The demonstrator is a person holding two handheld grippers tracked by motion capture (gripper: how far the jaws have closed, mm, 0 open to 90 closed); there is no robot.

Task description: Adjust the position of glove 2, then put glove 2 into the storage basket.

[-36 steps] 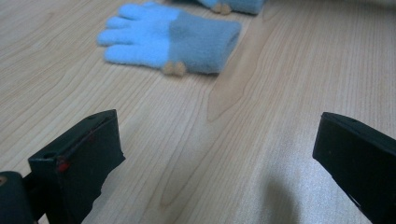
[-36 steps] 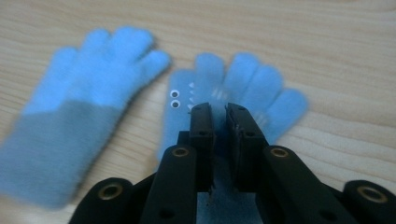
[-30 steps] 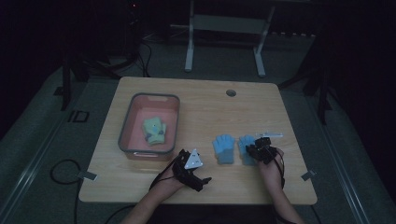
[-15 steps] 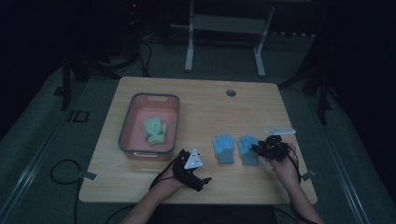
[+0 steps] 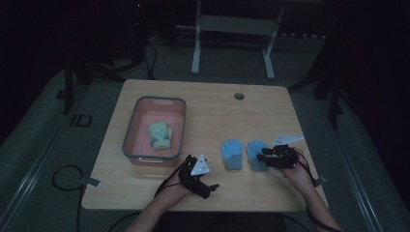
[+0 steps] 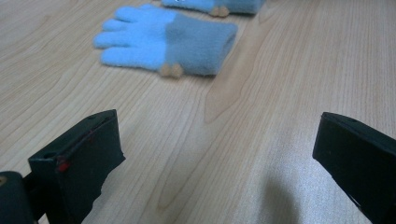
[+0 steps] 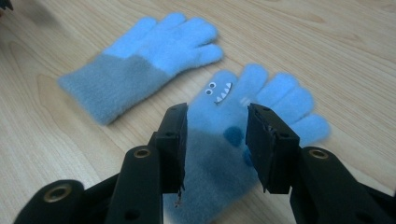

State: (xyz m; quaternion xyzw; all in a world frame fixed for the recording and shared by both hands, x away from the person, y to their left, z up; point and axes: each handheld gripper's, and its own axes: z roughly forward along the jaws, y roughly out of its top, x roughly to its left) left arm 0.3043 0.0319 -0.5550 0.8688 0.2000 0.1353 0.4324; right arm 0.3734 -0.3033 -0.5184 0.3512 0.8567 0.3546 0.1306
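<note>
Two blue knitted gloves lie flat side by side on the wooden surface, in the lower right of the high view, fingers pointing to the top of the frame. The left glove (image 5: pixel 232 153) shows a plain light-blue hand and a grey-blue cuff. The right glove (image 5: pixel 256 153) bears a small face with eyes and jagged teeth, seen in the right gripper view.

Dark room, bright close-ups
The high view is very dim; both gripper views are bright, with jaws blurry up close.
</note>
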